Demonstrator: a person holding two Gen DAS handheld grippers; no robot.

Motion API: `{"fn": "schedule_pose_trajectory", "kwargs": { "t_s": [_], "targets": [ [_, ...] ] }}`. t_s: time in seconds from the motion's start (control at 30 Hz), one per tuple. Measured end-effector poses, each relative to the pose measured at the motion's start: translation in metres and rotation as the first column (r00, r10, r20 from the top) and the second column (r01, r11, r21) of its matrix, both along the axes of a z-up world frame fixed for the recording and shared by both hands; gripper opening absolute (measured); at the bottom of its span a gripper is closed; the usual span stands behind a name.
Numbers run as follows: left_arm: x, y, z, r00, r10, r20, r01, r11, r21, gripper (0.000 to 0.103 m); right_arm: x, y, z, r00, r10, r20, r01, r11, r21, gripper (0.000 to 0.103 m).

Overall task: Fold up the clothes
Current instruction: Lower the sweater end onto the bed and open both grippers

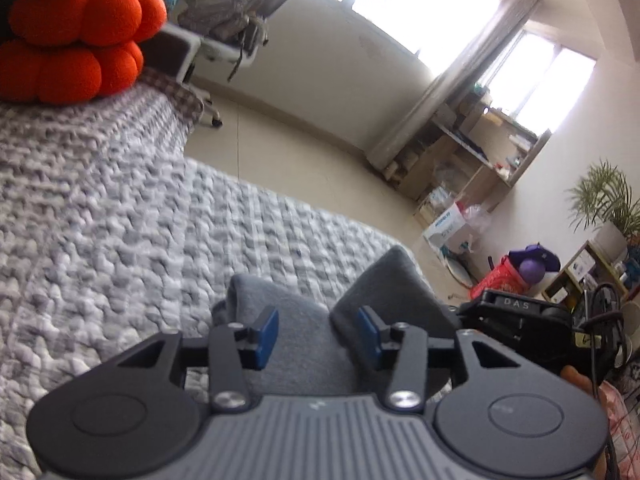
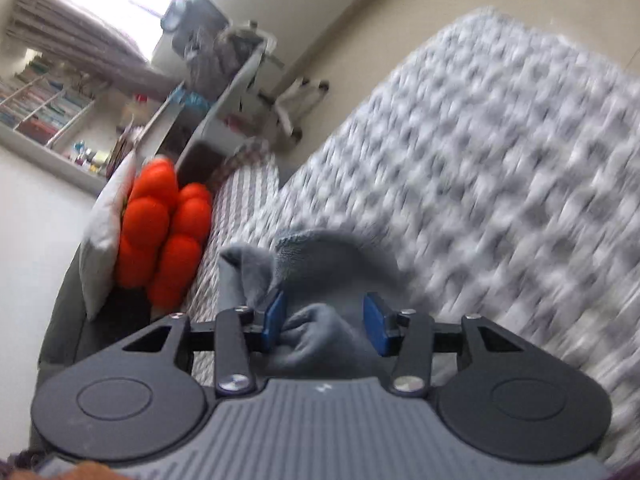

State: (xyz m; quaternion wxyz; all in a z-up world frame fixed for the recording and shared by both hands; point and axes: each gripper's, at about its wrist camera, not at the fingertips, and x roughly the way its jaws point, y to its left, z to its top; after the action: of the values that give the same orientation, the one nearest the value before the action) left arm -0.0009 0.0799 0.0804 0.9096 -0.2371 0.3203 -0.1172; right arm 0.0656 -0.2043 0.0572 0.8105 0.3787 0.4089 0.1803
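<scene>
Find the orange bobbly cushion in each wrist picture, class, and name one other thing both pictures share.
Left wrist view: the orange cushion sits at the top left corner, on the knitted blanket, under a white pillow.
Right wrist view: the orange cushion stands left of centre, leaning against a white pillow.
Shared landmark: the grey garment lies between the blue pads of the tongs in both pictures.

One grey fleece garment (image 1: 296, 344) is counted, two black two-finger grippers (image 1: 318, 334), two orange bobbled cushions (image 1: 76, 40), one potted plant (image 1: 608, 208).
</scene>
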Motion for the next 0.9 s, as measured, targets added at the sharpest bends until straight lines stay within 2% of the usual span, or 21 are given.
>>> {"fn": "schedule_pose_trajectory", "kwargs": {
  "t_s": [0.07,0.17,0.3,0.4,0.47,0.57,0.7,0.77,0.83,0.9],
  "targets": [
    [0.001,-0.002,-0.001,1.000,0.000,-0.011,0.000,1.000,-0.002,0.045,-0.004,0.009,0.000,0.999,0.035,0.006,-0.035,0.999,0.008,0.049],
    [0.002,-0.005,-0.002,1.000,0.003,-0.017,-0.003,1.000,-0.001,0.045,-0.010,0.014,0.009,0.998,0.031,0.054,-0.029,0.999,-0.035,0.050],
    [0.002,-0.007,-0.002,1.000,0.008,-0.026,-0.007,1.000,0.014,0.045,-0.003,0.014,0.005,0.999,0.016,0.034,-0.016,1.000,-0.004,0.052],
    [0.001,-0.008,-0.004,0.999,0.026,-0.044,-0.024,0.998,0.054,0.045,0.003,0.014,0.006,0.999,0.035,0.021,-0.035,0.999,-0.006,0.052],
    [0.000,-0.002,-0.004,0.997,0.047,-0.066,-0.043,0.997,0.065,0.045,0.006,0.010,0.007,0.999,0.032,0.009,-0.032,0.999,-0.002,0.056],
    [-0.006,0.012,-0.006,0.995,0.072,-0.073,-0.069,0.996,0.050,0.046,0.013,-0.005,0.010,1.000,0.010,0.000,-0.010,1.000,0.002,0.064],
    [-0.003,0.032,-0.018,0.989,0.080,-0.128,-0.087,0.995,-0.055,0.047,0.027,-0.028,-0.002,0.996,0.054,-0.075,-0.048,0.996,0.081,0.067],
    [0.000,0.032,-0.022,0.988,0.065,-0.143,-0.077,0.994,-0.079,0.047,0.028,-0.040,-0.005,0.995,0.042,-0.089,-0.035,0.996,0.078,0.068],
    [0.002,0.027,-0.024,0.987,0.047,-0.152,-0.058,0.996,-0.066,0.049,0.028,-0.052,-0.007,0.995,0.039,-0.089,-0.032,0.997,0.075,0.069],
    [0.004,0.022,-0.027,0.986,0.043,-0.164,-0.053,0.997,-0.056,0.056,0.028,-0.065,-0.012,0.993,0.037,-0.109,-0.025,0.994,0.108,0.069]
  ]
}}
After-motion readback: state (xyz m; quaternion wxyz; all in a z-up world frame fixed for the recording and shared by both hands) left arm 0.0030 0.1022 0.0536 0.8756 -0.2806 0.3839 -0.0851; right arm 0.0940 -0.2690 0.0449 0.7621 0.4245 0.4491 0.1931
